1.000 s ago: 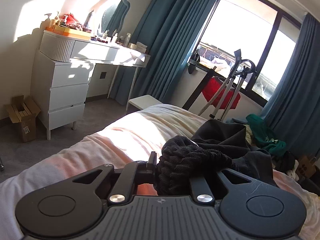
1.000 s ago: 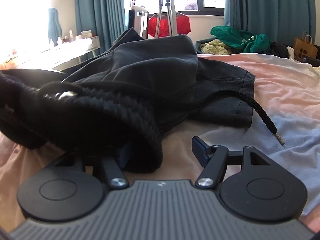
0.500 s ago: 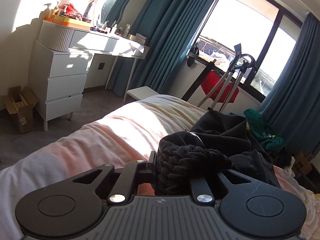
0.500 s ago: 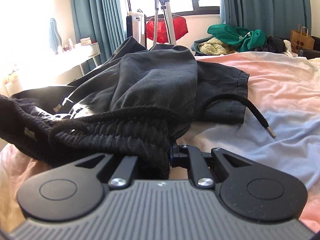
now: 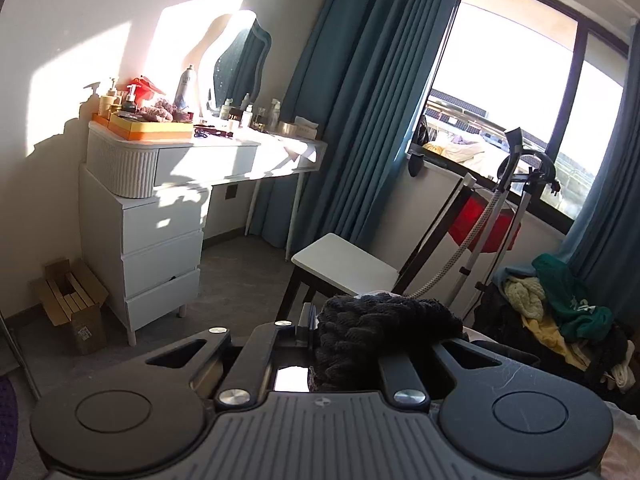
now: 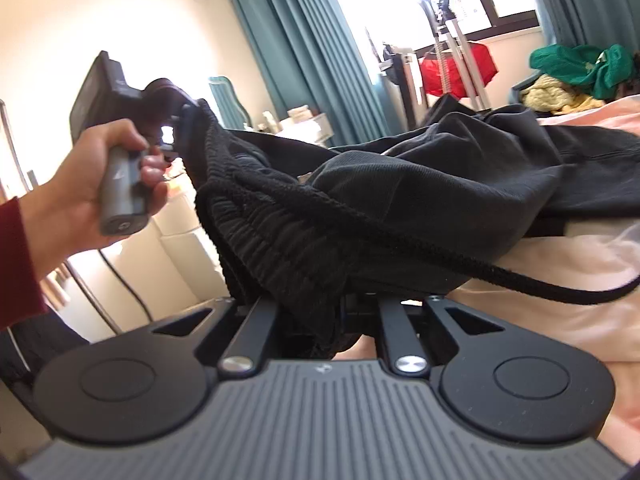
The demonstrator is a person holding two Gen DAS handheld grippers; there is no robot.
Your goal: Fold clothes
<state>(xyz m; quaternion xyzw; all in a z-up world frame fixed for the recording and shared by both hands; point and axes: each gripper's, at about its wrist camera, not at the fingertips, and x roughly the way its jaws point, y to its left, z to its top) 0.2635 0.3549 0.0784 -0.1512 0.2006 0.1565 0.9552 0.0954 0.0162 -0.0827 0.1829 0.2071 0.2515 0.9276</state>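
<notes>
A: Where were the trousers (image 6: 400, 200)?

B: Raised off the bed (image 6: 560, 320); my left claw (image 5: 344, 344) and right claw (image 6: 320, 320) each clamped the ribbed waistband (image 6: 272, 240).

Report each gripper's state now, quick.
Left gripper: shut on the black shorts' ribbed waistband.
Right gripper: shut on the same waistband, further along.

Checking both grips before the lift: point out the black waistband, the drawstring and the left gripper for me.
black waistband (image 6: 280, 236), right wrist view, on the ribbed elastic band.
drawstring (image 6: 520, 282), right wrist view, mid-cord over the sheet.
left gripper (image 6: 182, 128), right wrist view, at its tips clamping the fabric.
</notes>
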